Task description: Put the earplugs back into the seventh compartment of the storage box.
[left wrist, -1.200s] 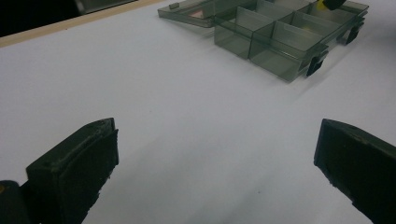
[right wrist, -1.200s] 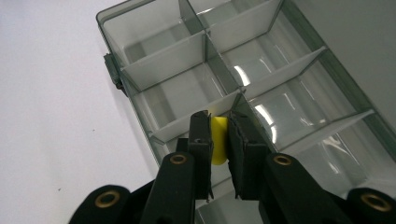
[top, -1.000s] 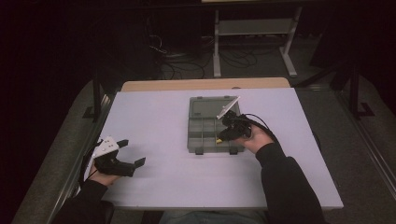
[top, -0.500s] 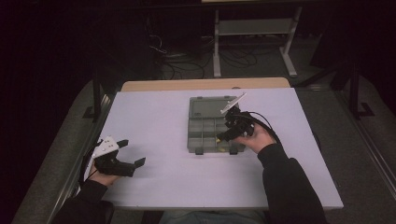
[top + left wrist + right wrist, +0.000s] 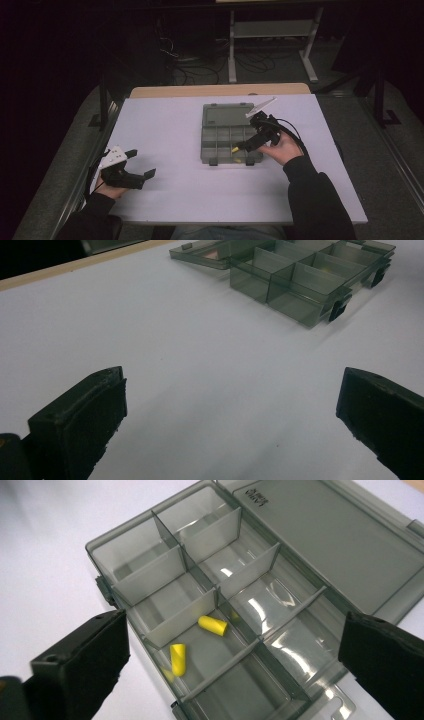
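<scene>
Looking down from the high view, the compartment box [image 5: 231, 134] sits mid-table on the white tabletop [image 5: 175, 130], its lid folded flat on the far side. The right gripper [image 5: 239, 147] hangs over the box's near right part, and a yellow speck beside its tips is probably an earplug, though it is too small there to be sure. The left gripper [image 5: 142, 165] rests well apart at the near left corner of the table, jaws spread and holding nothing.

From the left gripper view, both black jaws stand wide over bare white tabletop, and the box [image 5: 300, 285] lies far off to the right, so this hand is the more distant one.

From the right gripper view, the jaws have just been opening and now stand fully apart with nothing between the pads. Below them, two yellow foam earplugs share one compartment near the box's edge: one earplug [image 5: 213, 625] lies close to the divider, its long axis running across the jaw gap, and the other earplug [image 5: 177, 659] lies nearer the outer wall, its long axis pointing roughly along the jaws. Both sit just below and between the jaws, so the right hand is plainly the nearer tool.
</scene>
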Tool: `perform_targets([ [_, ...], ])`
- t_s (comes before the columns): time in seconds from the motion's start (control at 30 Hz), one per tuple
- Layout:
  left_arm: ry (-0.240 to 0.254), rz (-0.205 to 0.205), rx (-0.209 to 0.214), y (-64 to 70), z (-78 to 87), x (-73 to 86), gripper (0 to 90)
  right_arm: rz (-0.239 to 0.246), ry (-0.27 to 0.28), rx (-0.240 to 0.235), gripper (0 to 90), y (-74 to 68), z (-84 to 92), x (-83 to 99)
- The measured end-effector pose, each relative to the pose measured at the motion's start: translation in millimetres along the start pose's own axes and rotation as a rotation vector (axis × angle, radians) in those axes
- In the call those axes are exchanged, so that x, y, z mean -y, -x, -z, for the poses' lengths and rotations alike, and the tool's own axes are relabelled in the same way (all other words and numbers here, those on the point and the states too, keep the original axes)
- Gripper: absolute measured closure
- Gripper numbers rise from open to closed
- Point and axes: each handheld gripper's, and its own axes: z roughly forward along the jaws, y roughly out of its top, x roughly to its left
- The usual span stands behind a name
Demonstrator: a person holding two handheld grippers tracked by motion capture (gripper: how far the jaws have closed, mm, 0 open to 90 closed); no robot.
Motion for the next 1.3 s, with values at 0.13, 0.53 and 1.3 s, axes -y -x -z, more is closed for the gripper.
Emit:
perform_targets([
  [0.13, 0.0, 0.0, -0.003, 0.3, 0.0, -0.1, 0.0, -0.009, 0.028, 0.0, 0.0, 1.2, 7.8, 5.2],
  [0.53, -0.001, -0.003, -0.002, 0.3, 0.4, -0.2, 0.0, -0.007, 0.071, -0.012, 0.0, -3.3, 19.3, 22.1],
  [1.3, -0.002, -0.003, -0.004, 0.5, 0.3, -0.2, 0.0, -0.053, 0.167, 0.02, 0.0, -1.4, 39.4, 74.1],
])
